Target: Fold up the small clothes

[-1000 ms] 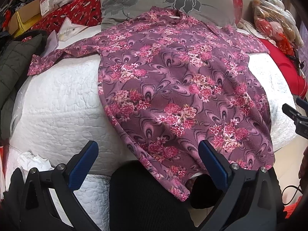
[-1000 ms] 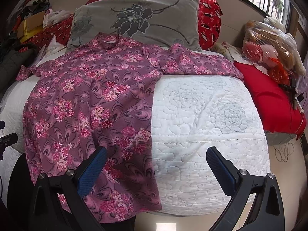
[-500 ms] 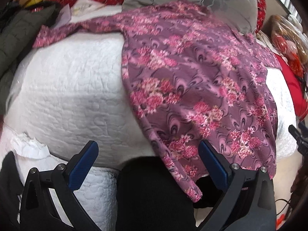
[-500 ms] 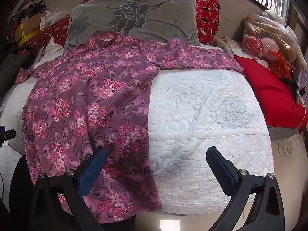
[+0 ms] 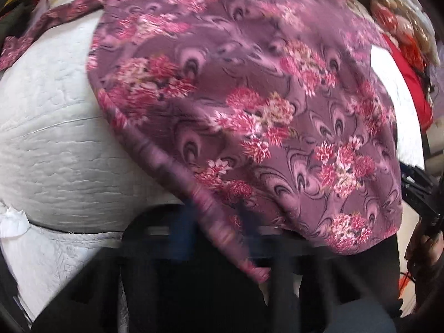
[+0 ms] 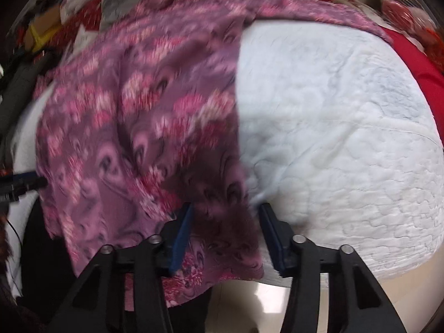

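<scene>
The floral blouse (image 6: 133,116) lies flat on the white quilted bed (image 6: 333,138), collar towards the pillows, hem hanging over the near edge. Both grippers have just dropped to that hem: the right gripper (image 6: 226,222) half-closed around its corner, the left gripper (image 5: 219,233) too blurred to judge.

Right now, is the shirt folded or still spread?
Spread: the shirt lies flat over the bed, one layer, sleeve out sideways, hem hanging over the edge.

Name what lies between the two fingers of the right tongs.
The hem corner of the flowered shirt, shown in the right wrist view; the right tongs straddle it without yet pinching.
</scene>
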